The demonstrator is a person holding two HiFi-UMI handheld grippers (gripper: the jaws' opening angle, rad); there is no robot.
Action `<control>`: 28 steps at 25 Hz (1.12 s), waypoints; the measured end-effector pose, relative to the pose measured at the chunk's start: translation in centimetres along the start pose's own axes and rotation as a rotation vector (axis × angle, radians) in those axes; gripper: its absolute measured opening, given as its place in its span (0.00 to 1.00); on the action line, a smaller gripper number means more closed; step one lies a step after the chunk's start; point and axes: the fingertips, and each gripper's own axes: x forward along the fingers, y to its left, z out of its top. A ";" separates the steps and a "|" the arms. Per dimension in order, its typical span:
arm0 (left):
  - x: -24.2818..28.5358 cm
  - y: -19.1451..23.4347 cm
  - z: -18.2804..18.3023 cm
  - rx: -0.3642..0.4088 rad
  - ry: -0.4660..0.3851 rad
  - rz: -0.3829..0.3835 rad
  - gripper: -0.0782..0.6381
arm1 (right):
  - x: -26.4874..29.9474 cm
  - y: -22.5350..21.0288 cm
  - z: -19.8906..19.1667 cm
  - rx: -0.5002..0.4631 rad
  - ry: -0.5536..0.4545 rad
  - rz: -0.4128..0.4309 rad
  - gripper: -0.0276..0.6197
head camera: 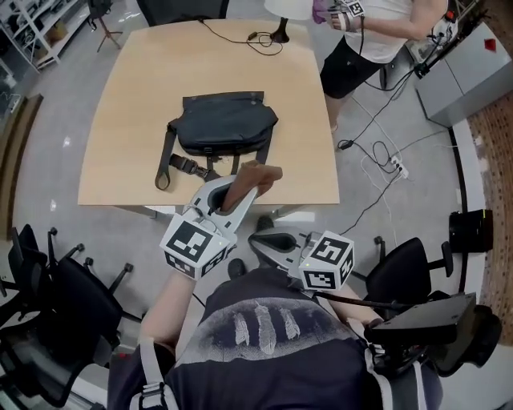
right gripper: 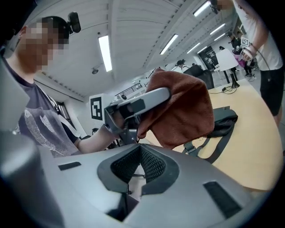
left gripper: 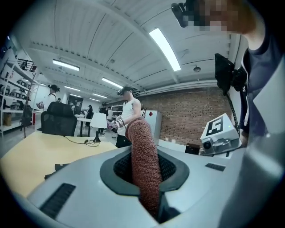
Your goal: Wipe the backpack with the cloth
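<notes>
A black backpack (head camera: 224,124) lies flat in the middle of the wooden table (head camera: 120,120), straps trailing toward the near edge. My left gripper (head camera: 232,192) hovers over the table's near edge, just short of the bag, shut on a brown cloth (head camera: 258,174). In the left gripper view the cloth (left gripper: 143,151) stands up between the closed jaws of the left gripper (left gripper: 146,182). My right gripper (head camera: 272,239) hangs lower, off the table's front, shut with nothing in it. The right gripper view looks past the right gripper (right gripper: 132,180) to the cloth (right gripper: 182,109), the left gripper (right gripper: 133,107) and the backpack (right gripper: 225,119).
A lamp (head camera: 282,14) and a cable (head camera: 260,40) sit at the table's far edge. Another person (head camera: 377,32) stands at the far right corner. Office chairs (head camera: 48,296) crowd the near left, another chair (head camera: 409,272) the near right. Cables and a power strip (head camera: 397,166) lie on the floor.
</notes>
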 end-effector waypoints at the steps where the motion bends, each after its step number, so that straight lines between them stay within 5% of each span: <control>1: 1.5 1.1 0.1 -0.006 0.016 0.009 0.19 | 0.0 -1.0 0.7 0.000 -0.005 0.008 0.05; 7: 12.6 8.4 -2.5 -0.010 0.206 0.050 0.19 | -1.4 -9.2 4.6 0.084 -0.039 0.052 0.05; 14: 26.2 16.1 -10.5 -0.051 0.499 0.119 0.19 | -4.5 -17.7 7.5 0.182 -0.057 0.101 0.05; 17: 29.5 18.6 -14.1 0.005 0.646 0.170 0.19 | -5.4 -20.1 8.3 0.206 -0.055 0.124 0.05; 22: 31.6 21.8 -17.8 0.211 0.835 0.225 0.19 | -6.2 -23.1 9.8 0.214 -0.056 0.125 0.05; 28: 30.4 22.7 -18.4 0.336 0.867 0.232 0.19 | -6.0 -24.9 11.1 0.216 -0.057 0.128 0.05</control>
